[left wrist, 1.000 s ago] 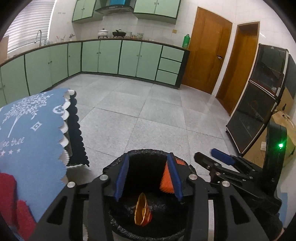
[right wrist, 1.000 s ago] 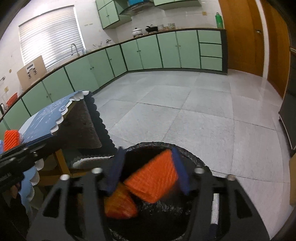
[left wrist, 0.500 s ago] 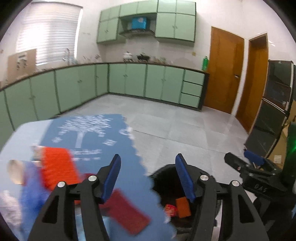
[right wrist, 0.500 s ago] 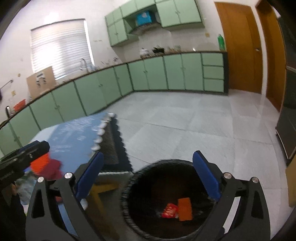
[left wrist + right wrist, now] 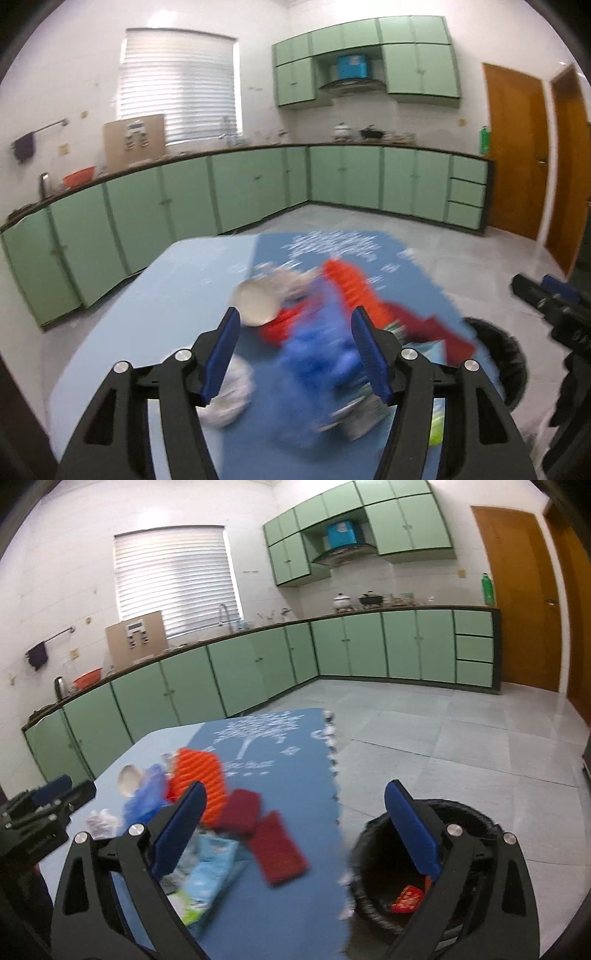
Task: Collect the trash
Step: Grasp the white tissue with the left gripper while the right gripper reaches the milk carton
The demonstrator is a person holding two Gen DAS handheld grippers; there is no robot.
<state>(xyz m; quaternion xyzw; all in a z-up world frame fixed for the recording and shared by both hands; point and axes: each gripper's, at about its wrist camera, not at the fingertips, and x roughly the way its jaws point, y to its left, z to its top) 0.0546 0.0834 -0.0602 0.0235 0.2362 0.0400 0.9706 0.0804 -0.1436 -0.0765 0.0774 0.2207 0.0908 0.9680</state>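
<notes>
Trash lies piled on a table with a blue cloth: an orange ribbed piece, two dark red pieces, a light blue packet, a crumpled blue bag, a white disc and crumpled white paper. My left gripper hovers open over the blue bag, nothing between its fingers. My right gripper stands wide open above the table's right edge, empty. Beside the table on the floor stands a black bin that holds a red wrapper and an orange scrap.
The light blue table top shows bare at the left of the cloth. Green cabinets run along the far walls, wooden doors stand at the right, and grey tiled floor stretches beyond the bin. The view is motion-blurred.
Both grippers let their pieces fall into the bin and opened. They then rose and swung left from over the bin to above the table's trash pile.
</notes>
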